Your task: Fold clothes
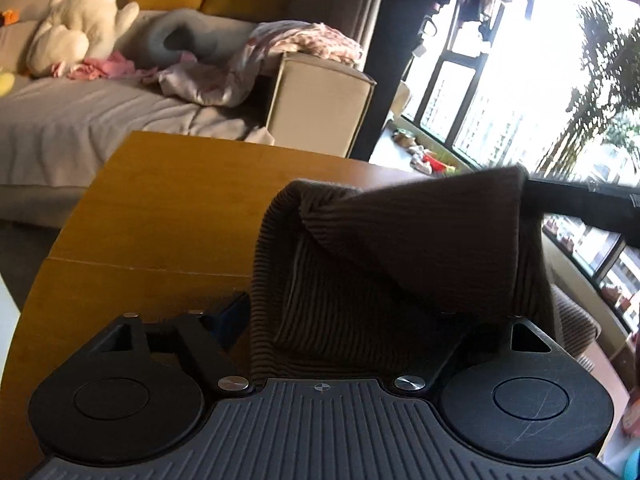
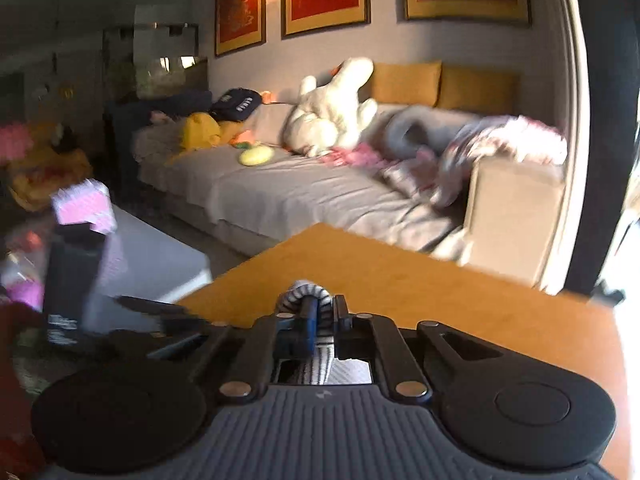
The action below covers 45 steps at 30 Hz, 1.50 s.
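While I look along the left hand-held gripper [image 1: 376,320], its jaws stand wide and a brown ribbed garment [image 1: 400,264] fills the gap between them, draped over the body of the tool; the fingertips are hidden under the cloth, so I cannot tell whether the pads press on it. The garment's top corner rises toward one o'clock, where a dark bar [image 1: 588,200] meets it. Under it lies the wooden worktop [image 1: 168,216], and at eleven o'clock a grey sofa [image 1: 100,112] carries a white plush toy [image 1: 80,28] and crumpled pink clothes [image 1: 224,80].

In the right wrist view, blurred, I see the right hand-held gripper [image 2: 316,312] pinched almost fully together on a fold of grey striped cloth [image 2: 304,292], which bulges above the fingers and hangs below them. The worktop [image 2: 440,288] stretches ahead, the sofa [image 2: 288,192] at twelve o'clock
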### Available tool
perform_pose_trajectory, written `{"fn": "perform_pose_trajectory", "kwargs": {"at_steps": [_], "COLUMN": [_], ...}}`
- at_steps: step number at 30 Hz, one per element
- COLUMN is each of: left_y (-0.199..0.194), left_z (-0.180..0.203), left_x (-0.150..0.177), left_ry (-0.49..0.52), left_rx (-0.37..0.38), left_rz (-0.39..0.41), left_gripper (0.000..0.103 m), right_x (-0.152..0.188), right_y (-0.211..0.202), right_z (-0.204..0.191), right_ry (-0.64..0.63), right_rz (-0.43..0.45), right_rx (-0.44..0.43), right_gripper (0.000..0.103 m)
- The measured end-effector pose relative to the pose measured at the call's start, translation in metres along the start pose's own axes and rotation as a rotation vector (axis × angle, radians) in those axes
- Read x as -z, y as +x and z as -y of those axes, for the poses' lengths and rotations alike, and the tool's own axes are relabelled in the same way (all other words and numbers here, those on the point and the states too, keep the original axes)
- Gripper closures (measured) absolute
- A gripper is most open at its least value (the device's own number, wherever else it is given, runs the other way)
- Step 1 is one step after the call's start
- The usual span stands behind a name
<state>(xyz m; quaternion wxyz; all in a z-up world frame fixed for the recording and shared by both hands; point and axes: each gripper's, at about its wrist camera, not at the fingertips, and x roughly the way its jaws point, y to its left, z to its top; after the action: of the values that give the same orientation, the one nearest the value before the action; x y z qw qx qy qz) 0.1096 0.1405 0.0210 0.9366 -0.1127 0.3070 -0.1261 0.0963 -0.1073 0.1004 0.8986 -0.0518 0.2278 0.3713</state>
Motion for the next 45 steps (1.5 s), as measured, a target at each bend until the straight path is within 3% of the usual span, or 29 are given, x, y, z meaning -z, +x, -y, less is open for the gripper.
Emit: {"fn": "perform_pose_trajectory", "kwargs": {"at_steps": [1,3,6,8,13,15,19,22,23,26,31,36,39,45], "left_y": [-0.005,-0.016,-0.033,-0.045,-0.061,-0.053,-0.007,0.03,0.03,0.03,0.035,0.03,0.026,0.03], "left_z": [-0.003,-0.009,-0.013,-0.007,0.025,0.04,0.061,0.057,0.058,0.066,0.087,0.093,0.092,0.089], "left_x": [-0.002,-0.007,-0.02,-0.029,-0.048,-0.048,-0.022,0.006,0.011,0.018,0.026,0.033,0.035,0.029], "left_ry": [-0.008,-0.025,-0.072,-0.065,-0.007,0.018,0.03,-0.027,0.002,0.079,0.154,0.199,0.192,0.184], "left_rx": [-0.007,-0.018,0.008,0.009,0.067,0.117,0.147,0.146,0.148,0.145,0.084,0.057,0.06,0.065], "left_rz": [0.006,0.016,0.032,0.066,0.139,0.109,-0.049,-0.16,-0.124,-0.107,-0.095,-0.08,-0.075,-0.073], "left_gripper": [0.02,0.019,0.019,0.018,0.018,0.018,0.018,0.015,0.008,0.006,0.0,0.0,0.0,0.0], "right_x": [0.004,0.009,0.016,0.025,0.066,0.085,0.12,0.132,0.134,0.132,0.113,0.103,0.108,0.117], "right_y": [-0.002,-0.008,-0.016,-0.021,-0.033,-0.036,-0.041,-0.052,-0.055,-0.067,-0.066,-0.023,0.0,0.001], "right_z": [0.001,0.01,0.031,0.047,0.071,0.08,0.096,0.105,0.107,0.113,0.133,0.145,0.148,0.148], "right_ry": [0.021,0.047,0.08,0.107,0.111,0.141,0.228,0.28,0.279,0.276,0.328,0.385,0.411,0.419], "right_rz": [0.006,0.024,0.035,0.025,-0.045,-0.092,-0.165,-0.153,-0.151,-0.121,-0.036,-0.12,-0.161,-0.138], "right_rx": [-0.011,-0.009,0.047,0.112,0.276,0.276,0.264,0.264,0.269,0.287,0.331,0.267,0.278,0.268], "right_gripper": [0.091,0.069,0.061,0.058,0.039,0.026,0.015,0.011,0.009,0.001,0.0,0.0,0.0,0.0]}}
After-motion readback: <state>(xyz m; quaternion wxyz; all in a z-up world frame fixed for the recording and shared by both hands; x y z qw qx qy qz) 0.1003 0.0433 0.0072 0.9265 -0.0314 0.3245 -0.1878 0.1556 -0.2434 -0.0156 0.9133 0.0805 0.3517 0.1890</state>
